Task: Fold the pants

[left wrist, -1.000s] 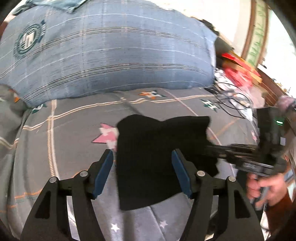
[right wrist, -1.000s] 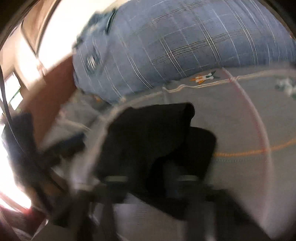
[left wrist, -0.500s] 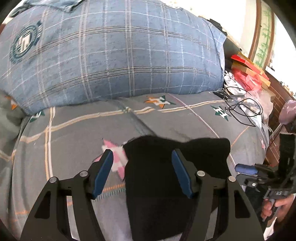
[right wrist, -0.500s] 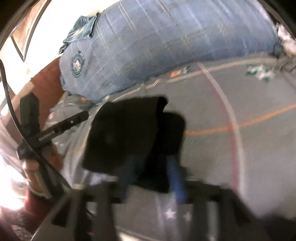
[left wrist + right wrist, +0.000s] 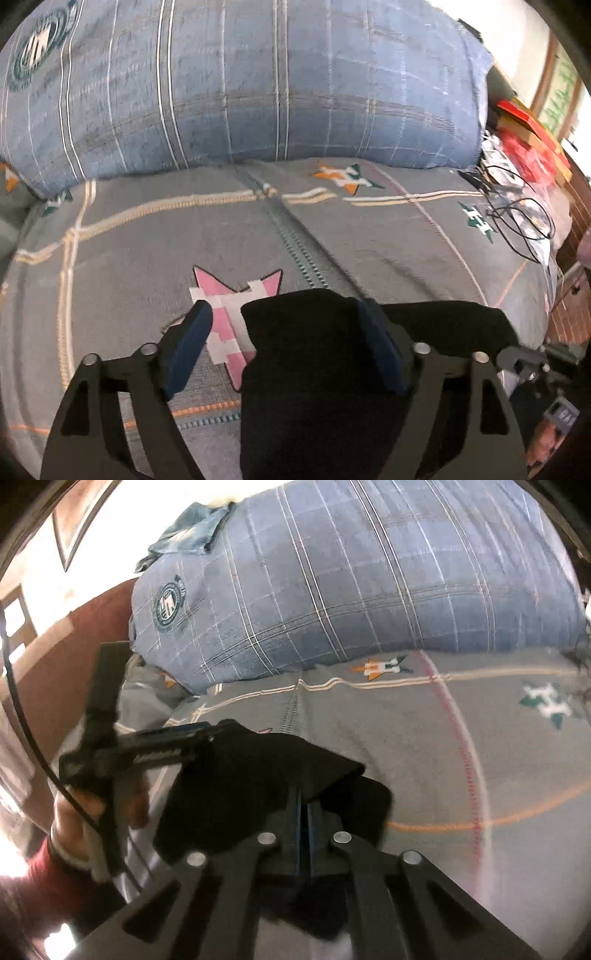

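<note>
Nearest, my right gripper (image 5: 303, 814): pads pinched together on an edge of the black pants (image 5: 258, 786). My left gripper (image 5: 286, 350): spread wide, pants bunched between, grasping nothing. Beyond, grey bedspread (image 5: 369, 236), bare stretch ahead. Farthest, blue plaid pillow (image 5: 258, 85); cables (image 5: 517, 218) at right edge.

The right gripper (image 5: 303, 808) has clamped shut on the black pants (image 5: 258, 786); the left gripper (image 5: 284, 350) has advanced toward 12 o'clock, straddling their edge.
</note>
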